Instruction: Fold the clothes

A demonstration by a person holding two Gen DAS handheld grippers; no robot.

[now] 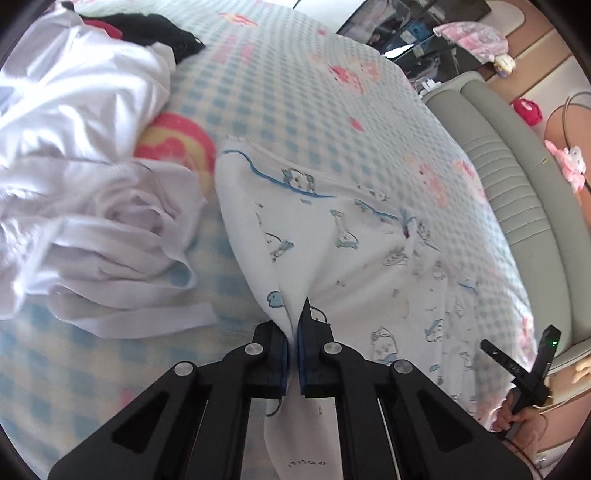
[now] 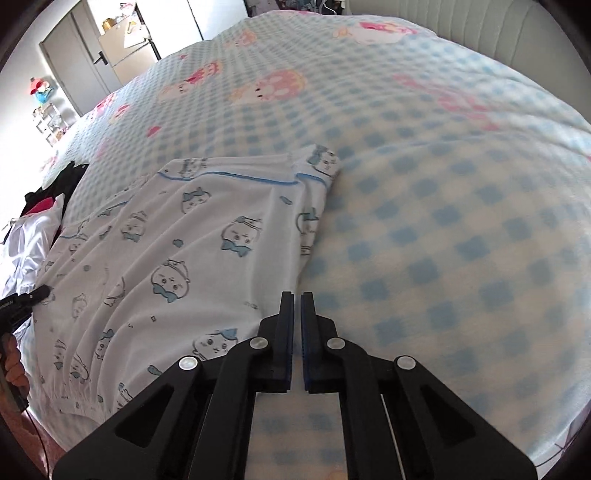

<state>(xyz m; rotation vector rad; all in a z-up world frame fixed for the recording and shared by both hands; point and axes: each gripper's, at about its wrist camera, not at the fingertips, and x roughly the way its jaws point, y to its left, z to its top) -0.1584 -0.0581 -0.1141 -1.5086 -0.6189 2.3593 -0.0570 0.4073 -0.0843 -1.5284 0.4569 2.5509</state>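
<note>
Left wrist view: looks along the left tongs [image 1: 293, 343], clamped tight on a gathered ridge of the printed white garment [image 1: 332, 236]. Pinches the cloth between the blue pads, so that it rises off the bed [image 1: 295, 92] into a peak and falls away forward and to the right. Shows a blue-trimmed far edge lying flat on the checked blanket. Shows also a heap of plain white clothes [image 1: 85, 206] just beside the garment on the left, rumpled, with a dark piece [image 1: 155, 26] behind it.

Right wrist view: looks along the right tongs [image 2: 297, 299], drawn together to a thin slit, with no cloth seen between the pads. Hovers at the near right border of the same garment, spread wide over the blanket, cartoon print up, far right corner turned over on itself. Catches the left tongs at the far left of the frame, with creases fanning out from that grip.

Step in hand, by judgement: spreading or carrying over one side of the printed garment, with only the left side gripped. Fits equally a piece being laid out flat and a piece having a side brought across for a fold; cannot settle which.

Next move calls for a grip on the right border to match the left, even tension between both sides, and care not to drag the white heap along.
</note>
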